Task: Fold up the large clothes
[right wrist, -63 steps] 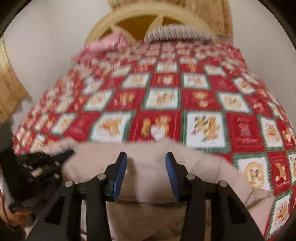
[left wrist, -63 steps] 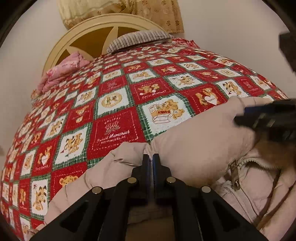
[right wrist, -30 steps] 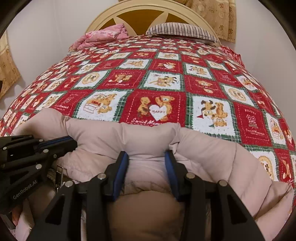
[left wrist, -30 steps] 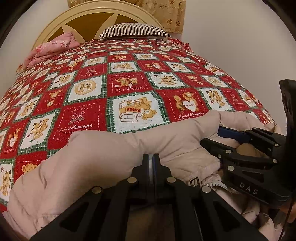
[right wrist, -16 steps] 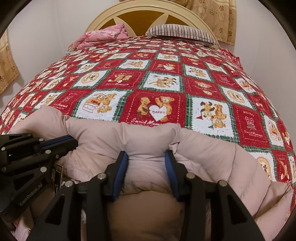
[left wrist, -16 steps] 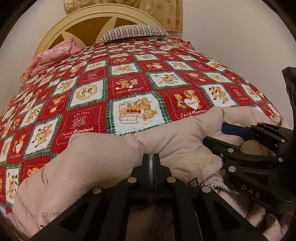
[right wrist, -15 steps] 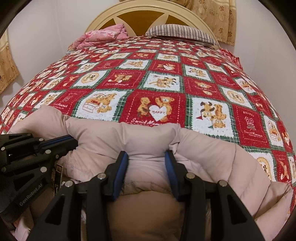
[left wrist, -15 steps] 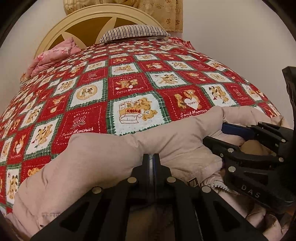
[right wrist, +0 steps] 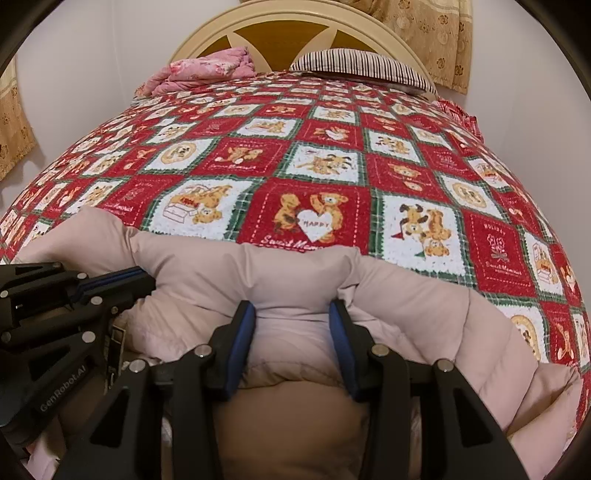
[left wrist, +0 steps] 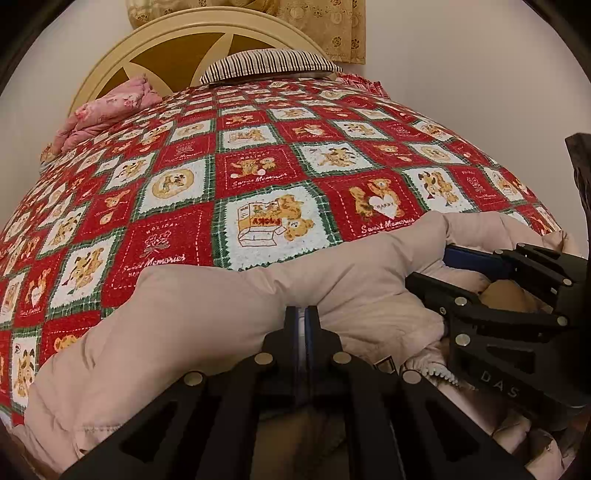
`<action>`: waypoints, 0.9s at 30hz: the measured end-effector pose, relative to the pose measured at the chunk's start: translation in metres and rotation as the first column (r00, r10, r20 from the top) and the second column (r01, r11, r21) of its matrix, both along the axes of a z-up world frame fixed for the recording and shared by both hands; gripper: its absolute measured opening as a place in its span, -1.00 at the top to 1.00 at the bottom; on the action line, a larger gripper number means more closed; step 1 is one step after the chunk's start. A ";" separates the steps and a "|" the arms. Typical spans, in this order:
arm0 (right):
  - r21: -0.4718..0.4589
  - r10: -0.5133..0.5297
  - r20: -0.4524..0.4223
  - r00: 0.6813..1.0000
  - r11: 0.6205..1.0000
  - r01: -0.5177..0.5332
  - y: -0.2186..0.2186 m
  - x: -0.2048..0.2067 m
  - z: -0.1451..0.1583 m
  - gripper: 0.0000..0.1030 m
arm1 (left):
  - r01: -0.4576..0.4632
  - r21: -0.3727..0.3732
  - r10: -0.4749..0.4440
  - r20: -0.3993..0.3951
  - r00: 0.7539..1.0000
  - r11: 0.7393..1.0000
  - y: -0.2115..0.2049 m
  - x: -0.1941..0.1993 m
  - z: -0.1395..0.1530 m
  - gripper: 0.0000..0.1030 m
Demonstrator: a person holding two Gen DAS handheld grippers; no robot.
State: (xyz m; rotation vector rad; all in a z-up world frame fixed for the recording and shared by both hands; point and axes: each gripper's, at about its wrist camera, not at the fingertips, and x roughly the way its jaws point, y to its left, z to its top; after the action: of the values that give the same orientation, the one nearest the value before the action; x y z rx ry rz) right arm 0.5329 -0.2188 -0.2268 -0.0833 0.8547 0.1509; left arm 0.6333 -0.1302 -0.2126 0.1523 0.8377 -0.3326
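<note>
A puffy beige down jacket (left wrist: 207, 325) lies bunched at the near edge of the bed, also in the right wrist view (right wrist: 424, 306). My left gripper (left wrist: 303, 312) is shut on a fold of the jacket, its jaws almost touching. My right gripper (right wrist: 291, 308) has its jaws apart around a thick roll of the jacket that fills the gap. Each gripper shows in the other's view: the right one (left wrist: 436, 273) at the right, the left one (right wrist: 147, 278) at the left. A zipper edge (left wrist: 432, 371) shows between them.
The bed has a red, white and green teddy-bear quilt (left wrist: 258, 177). At its far end are a striped pillow (left wrist: 266, 64), a pink folded blanket (left wrist: 110, 103) and a cream headboard (left wrist: 207, 37). Walls and curtains (right wrist: 436, 33) stand behind.
The left wrist view has swung slightly, with the quilt shifting in the frame. Both grippers keep the same hold on the jacket. The right gripper's view is nearly the same.
</note>
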 end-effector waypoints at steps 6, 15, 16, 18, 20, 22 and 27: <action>-0.002 0.002 -0.009 1.000 1.000 -0.002 -0.001 0.002 0.001 0.11 | 0.011 0.109 -0.012 0.009 1.000 0.994 -0.011 -0.002 0.007 0.93; 0.010 0.080 -0.002 0.997 0.997 -0.080 -0.045 -0.093 0.062 -0.59 | 0.058 0.026 -0.062 0.196 0.979 0.998 0.063 -0.137 0.129 0.93; 0.010 0.083 -0.003 0.997 0.996 -0.083 -0.058 -0.119 0.068 -0.63 | 0.059 0.026 -0.063 0.200 0.978 0.998 0.073 -0.157 0.133 0.93; 0.025 0.082 -0.009 0.997 0.996 -0.081 -0.078 -0.163 0.073 -0.71 | 0.065 0.018 -0.068 0.208 0.976 0.998 0.096 -0.209 0.136 0.92; 0.051 0.076 -0.029 0.997 0.996 -0.074 -0.098 -0.207 0.074 -0.77 | 0.073 -0.003 -0.071 0.201 0.977 0.997 0.121 -0.260 0.131 0.55; 0.071 0.056 -0.050 0.997 0.996 -0.053 -0.115 -0.244 0.073 -0.80 | 0.045 -0.039 -0.037 0.194 0.980 0.998 0.148 -0.319 0.118 -0.50; 0.187 -0.067 -0.084 0.994 0.979 0.081 -0.172 -0.337 0.066 -0.85 | -0.044 -0.115 0.062 0.158 0.985 0.992 0.194 -0.420 0.074 -0.84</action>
State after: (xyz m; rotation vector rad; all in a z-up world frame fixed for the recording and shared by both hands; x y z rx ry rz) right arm 0.1960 -0.3907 -0.1611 0.1345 0.9149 0.1662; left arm 0.2133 0.0636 -0.1388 0.0525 0.6599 -0.3117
